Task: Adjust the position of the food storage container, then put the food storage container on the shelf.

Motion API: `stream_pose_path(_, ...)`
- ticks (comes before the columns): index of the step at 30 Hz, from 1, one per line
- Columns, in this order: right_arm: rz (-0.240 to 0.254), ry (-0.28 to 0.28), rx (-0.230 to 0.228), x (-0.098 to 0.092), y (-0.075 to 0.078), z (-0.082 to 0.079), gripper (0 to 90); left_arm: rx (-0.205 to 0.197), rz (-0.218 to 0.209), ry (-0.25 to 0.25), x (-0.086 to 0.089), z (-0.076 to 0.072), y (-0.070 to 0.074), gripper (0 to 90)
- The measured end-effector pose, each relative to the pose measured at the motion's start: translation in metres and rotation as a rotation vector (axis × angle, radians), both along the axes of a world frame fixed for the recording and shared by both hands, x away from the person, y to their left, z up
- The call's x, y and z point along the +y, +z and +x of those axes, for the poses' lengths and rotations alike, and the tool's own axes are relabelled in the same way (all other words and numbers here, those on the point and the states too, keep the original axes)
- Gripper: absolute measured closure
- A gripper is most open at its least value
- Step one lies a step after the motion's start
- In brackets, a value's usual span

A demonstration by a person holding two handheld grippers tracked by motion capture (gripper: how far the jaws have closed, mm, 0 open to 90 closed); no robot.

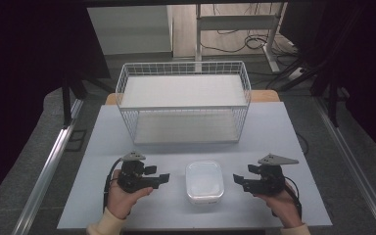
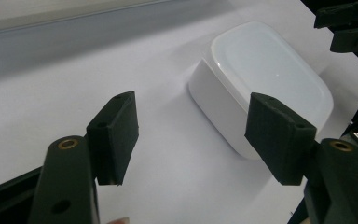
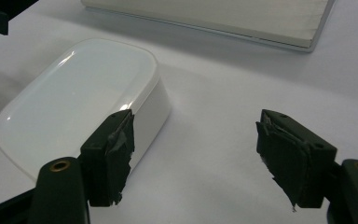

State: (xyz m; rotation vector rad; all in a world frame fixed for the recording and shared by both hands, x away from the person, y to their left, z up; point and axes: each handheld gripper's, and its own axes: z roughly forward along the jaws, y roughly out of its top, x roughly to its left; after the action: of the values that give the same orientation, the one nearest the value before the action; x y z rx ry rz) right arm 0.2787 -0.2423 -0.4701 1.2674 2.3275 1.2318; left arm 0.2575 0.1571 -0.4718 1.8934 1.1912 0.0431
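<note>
A white, translucent plastic food container with rounded corners and a snapped-on lid (image 1: pixel 204 181) sits flat on the pale table (image 1: pixel 127 127), just in front of the white wire basket (image 1: pixel 183 100) and well clear of it. Its long axis runs from the basket toward the person, with the lid facing up.

The left gripper (image 1: pixel 159 178) hangs just to the left of the container, not touching it; its jaws stand wide apart with nothing between them, as the left gripper view (image 2: pixel 193 137) shows. The right gripper (image 1: pixel 238 180) hangs just to the right of the container, jaws also spread and empty; in the right gripper view (image 3: pixel 196 154) one worn pad (image 3: pixel 116 154) sits in front of the container's corner, though contact cannot be confirmed there.

The container looks light and probably empty, with stiff but slightly springy walls and a smooth, glossy skin that could slip under the pads. The likeliest hold is across the short width, pads pressing the two long side walls below the lid rim, or one gripper on each long side.
</note>
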Motion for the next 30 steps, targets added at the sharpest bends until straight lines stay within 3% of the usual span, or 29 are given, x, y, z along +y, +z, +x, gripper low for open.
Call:
stream_pose_path(5,0.006,0.007,-0.001,0.003,0.004,-0.001,26.8,0.010,-0.019,-0.003,-0.002,0.000,0.001,34.5)
stream_pose_path(10,0.048,0.003,0.024,0.006,0.006,-0.001,29.7,0.023,-0.048,-0.007,-0.004,0.001,0.001,34.2)
stream_pose_path(15,0.072,0.016,0.059,0.014,0.009,0.002,31.3,0.067,-0.074,-0.048,-0.021,0.006,-0.005,33.9)
stream_pose_path(20,0.064,0.025,0.074,0.029,0.014,0.006,31.0,0.072,-0.080,-0.061,-0.034,0.014,-0.001,34.1)
stream_pose_path(27,0.084,0.002,0.133,0.047,0.010,0.019,31.2,0.143,-0.125,-0.065,-0.042,0.027,-0.010,35.4)
stream_pose_path(30,0.091,0.029,0.167,0.049,0.004,0.018,32.3,0.164,-0.128,-0.060,-0.040,0.028,-0.015,35.5)
